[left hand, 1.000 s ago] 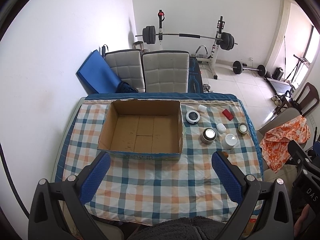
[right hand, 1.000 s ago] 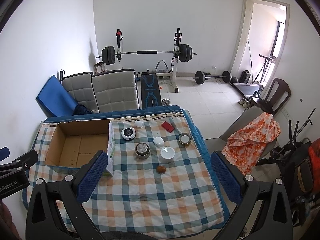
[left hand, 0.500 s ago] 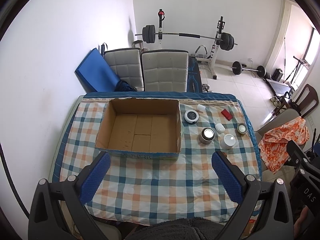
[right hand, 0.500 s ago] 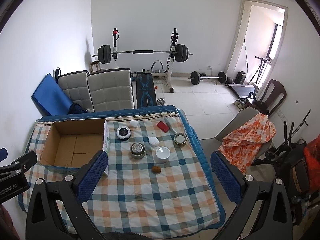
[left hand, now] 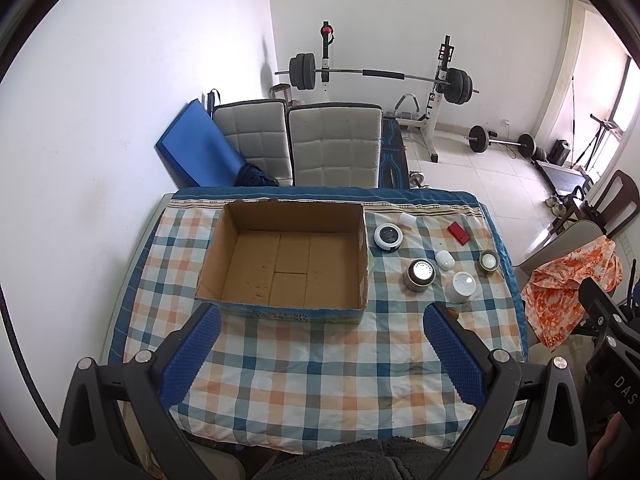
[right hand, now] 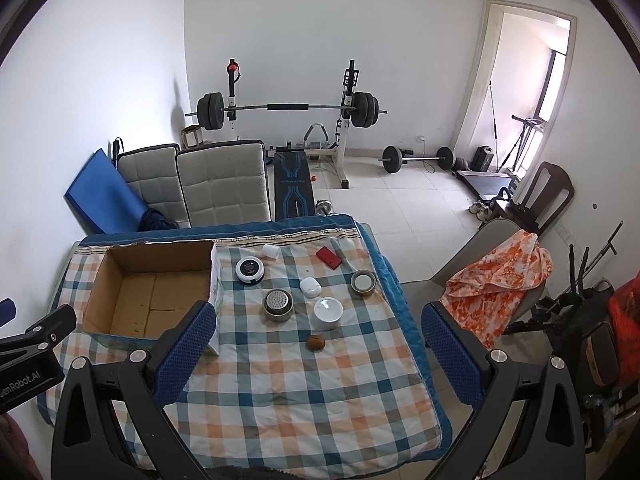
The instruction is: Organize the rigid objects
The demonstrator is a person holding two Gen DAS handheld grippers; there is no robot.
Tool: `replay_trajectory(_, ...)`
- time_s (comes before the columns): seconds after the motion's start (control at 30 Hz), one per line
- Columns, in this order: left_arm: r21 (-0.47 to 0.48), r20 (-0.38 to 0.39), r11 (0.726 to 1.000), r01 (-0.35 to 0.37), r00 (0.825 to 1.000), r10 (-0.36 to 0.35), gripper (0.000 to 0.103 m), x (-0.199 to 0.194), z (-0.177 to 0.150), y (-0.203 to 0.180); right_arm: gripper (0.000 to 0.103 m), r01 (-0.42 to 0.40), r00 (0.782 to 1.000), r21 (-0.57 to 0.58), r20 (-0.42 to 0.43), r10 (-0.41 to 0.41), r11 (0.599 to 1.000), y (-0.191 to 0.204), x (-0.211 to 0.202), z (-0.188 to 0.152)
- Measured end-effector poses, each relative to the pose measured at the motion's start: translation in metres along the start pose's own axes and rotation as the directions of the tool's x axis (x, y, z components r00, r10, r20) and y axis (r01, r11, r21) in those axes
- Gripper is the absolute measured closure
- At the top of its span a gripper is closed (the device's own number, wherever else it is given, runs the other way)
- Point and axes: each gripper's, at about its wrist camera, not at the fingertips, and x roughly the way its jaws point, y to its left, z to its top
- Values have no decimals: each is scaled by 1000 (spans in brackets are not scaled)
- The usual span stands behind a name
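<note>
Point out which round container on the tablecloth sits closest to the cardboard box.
The black-and-white round container, right beside the cardboard box; the others sit farther right.

Walls: plain white, bare.
Floor: pale tiles [right hand: 400,200], daylit.
Table: covered by a checked cloth [right hand: 280,380] with blue edging.
Chairs: two grey padded chairs [left hand: 334,148] at the far side; a blue mat [left hand: 192,152] leans beside them.
Gym gear: barbell on a rack [right hand: 288,108], bench [right hand: 292,188], small barbell [right hand: 416,157] on the floor.
Right side: open doorway [right hand: 520,92], dark wooden chair [right hand: 548,188], orange patterned cloth [right hand: 500,276] over another chair.
</note>
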Motion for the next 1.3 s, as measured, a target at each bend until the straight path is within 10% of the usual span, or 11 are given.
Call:
replay_trajectory(0.9, 9, -2, 1000, 10, 1000, -10, 0, 1, 14, -5, 0, -14, 1000, 20, -20, 15, 1000, -5, 3, -1)
replay_trajectory(1.3, 56, -167, 994, 97, 982, -86, 0, 123, 67, -79, 0, 75, 973, 77, -224, -56, 994, -67, 139, 8)
